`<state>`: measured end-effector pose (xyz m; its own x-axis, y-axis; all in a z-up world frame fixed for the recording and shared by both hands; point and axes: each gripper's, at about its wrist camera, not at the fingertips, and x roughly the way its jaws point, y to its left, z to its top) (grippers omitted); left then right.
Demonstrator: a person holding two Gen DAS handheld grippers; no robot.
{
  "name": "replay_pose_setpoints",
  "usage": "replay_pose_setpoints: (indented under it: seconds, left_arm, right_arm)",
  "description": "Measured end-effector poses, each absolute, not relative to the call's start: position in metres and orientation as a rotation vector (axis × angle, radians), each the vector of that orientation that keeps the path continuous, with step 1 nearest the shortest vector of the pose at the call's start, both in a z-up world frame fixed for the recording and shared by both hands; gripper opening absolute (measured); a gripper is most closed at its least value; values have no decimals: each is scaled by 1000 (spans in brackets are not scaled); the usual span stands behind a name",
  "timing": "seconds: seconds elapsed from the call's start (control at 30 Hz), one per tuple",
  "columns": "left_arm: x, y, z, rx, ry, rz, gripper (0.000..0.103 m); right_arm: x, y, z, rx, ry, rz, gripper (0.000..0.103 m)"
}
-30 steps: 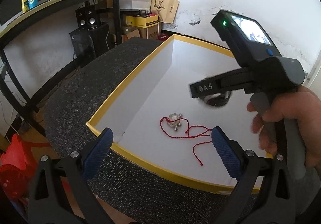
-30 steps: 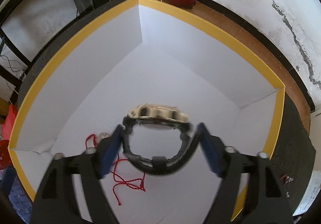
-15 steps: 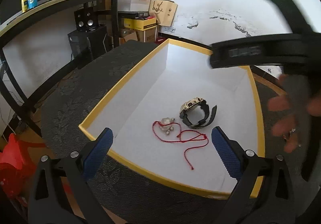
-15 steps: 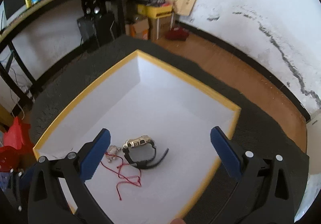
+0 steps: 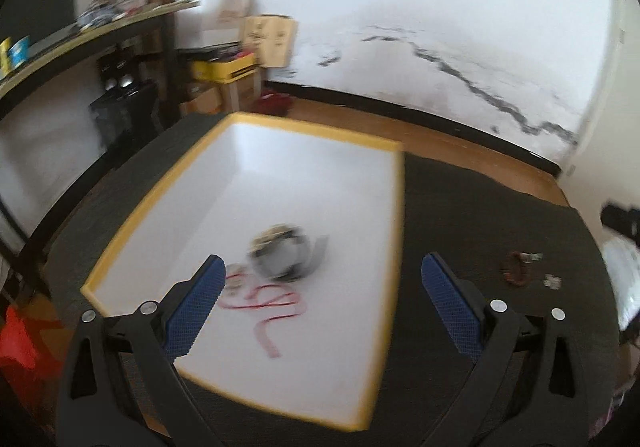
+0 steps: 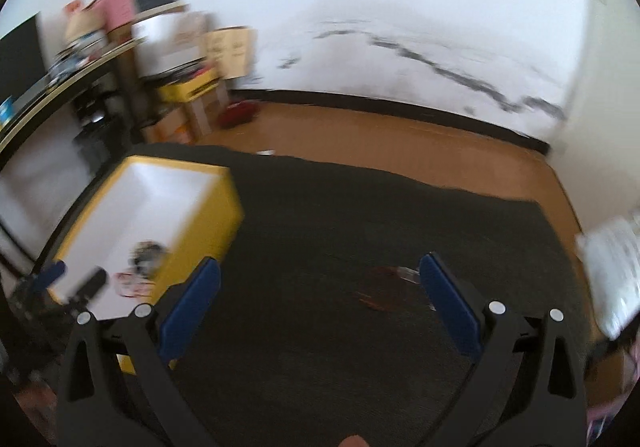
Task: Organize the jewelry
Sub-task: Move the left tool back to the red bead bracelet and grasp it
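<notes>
In the left wrist view, the left gripper (image 5: 320,287) hangs with its blue fingers spread wide and nothing between them, above the near end of the yellow-rimmed white box (image 5: 394,231) on the dark desk (image 5: 480,207). Inside the box lie the blurred wristwatch (image 5: 284,253) and, just beside it on the near side, the red cord necklace (image 5: 268,303). On the desk right of the box sits a dark red bracelet (image 5: 516,267). In the right wrist view, the right gripper (image 6: 320,287) is likewise wide open and empty over the desk, the bracelet (image 6: 380,293) blurred between its fingers, the box (image 6: 224,215) off to the left.
</notes>
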<state>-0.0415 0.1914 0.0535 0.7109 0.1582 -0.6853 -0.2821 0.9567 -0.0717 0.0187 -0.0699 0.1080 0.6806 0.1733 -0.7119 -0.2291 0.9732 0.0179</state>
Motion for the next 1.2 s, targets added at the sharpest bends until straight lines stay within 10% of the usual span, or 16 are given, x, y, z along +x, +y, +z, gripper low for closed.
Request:
replay_pose_setpoints:
  seconds: [0.47,1.2]
  left_arm:
    - [24,10,30,15,771,-19,96]
    - [49,-26,-13,71,844,-57,96]
  right_arm:
    - [-10,-275,51,11,827,-65,96]
    - [13,-253,20,-3,893,13,96]
